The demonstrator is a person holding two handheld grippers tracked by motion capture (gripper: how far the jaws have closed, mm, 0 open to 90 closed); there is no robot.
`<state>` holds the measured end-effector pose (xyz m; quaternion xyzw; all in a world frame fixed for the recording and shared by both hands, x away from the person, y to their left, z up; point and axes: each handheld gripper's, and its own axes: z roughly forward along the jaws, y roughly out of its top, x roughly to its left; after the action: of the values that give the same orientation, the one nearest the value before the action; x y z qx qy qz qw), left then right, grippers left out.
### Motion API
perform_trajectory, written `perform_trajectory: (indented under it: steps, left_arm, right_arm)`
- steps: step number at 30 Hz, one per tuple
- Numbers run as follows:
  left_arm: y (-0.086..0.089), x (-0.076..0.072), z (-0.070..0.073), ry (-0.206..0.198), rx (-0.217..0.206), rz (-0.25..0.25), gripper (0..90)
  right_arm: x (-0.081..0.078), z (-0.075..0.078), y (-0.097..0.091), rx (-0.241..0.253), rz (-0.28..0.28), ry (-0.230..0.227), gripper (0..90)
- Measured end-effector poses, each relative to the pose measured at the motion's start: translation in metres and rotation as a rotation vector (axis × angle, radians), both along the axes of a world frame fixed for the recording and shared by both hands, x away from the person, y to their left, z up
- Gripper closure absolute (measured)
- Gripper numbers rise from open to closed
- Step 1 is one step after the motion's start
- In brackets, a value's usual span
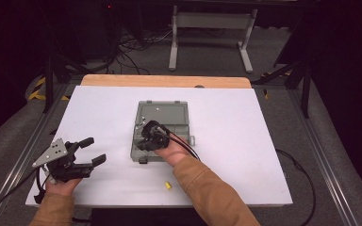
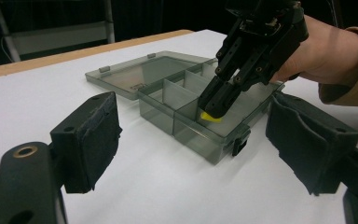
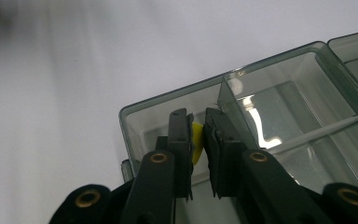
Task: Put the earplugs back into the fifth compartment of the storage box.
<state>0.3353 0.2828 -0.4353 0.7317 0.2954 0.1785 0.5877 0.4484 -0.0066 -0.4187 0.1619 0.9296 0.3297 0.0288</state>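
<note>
White tabletop (image 1: 245, 141) fills the centre of the high view, with dark floor and cables beyond. At mid-frame lies the smoky translucent plastic compartment box (image 1: 162, 117), lid open. The right gripper (image 3: 197, 140) pinches a small yellow plastic piece (image 3: 197, 142) between nearly closed jaws, lowered into a corner compartment. The left gripper (image 1: 87, 151) rests at lower left, jaws wide and empty. A second yellow piece (image 1: 168, 185) lies at lower centre. Step in hand: depositing. The next move likely calls for opening the jaws, then lifting clear.
</note>
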Motion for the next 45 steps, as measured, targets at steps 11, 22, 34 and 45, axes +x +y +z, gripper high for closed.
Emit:
perform_trajectory:
  steps: [11, 22, 34, 45]
  left_arm:
    - [-0.001, 0.000, 0.000, 0.001, -0.001, -0.005, 18.2]
    - [0.000, 0.000, 0.000, 0.001, -0.002, -0.007, 18.2]
    - [0.000, 0.000, 0.001, -0.004, -0.005, -0.004, 18.1]
    - [-0.001, 0.000, 0.000, 0.000, -0.004, -0.006, 18.0]
  right_arm:
    - [0.000, -0.002, 0.001, -0.001, -0.002, 0.000, 79.1]
    - [-0.002, 0.005, -0.002, 0.042, -0.012, -0.028, 45.3]
    - [-0.010, 0.022, -0.019, 0.093, -0.024, -0.042, 19.9]
    - [-0.032, 0.038, -0.046, 0.108, -0.014, -0.064, 17.1]
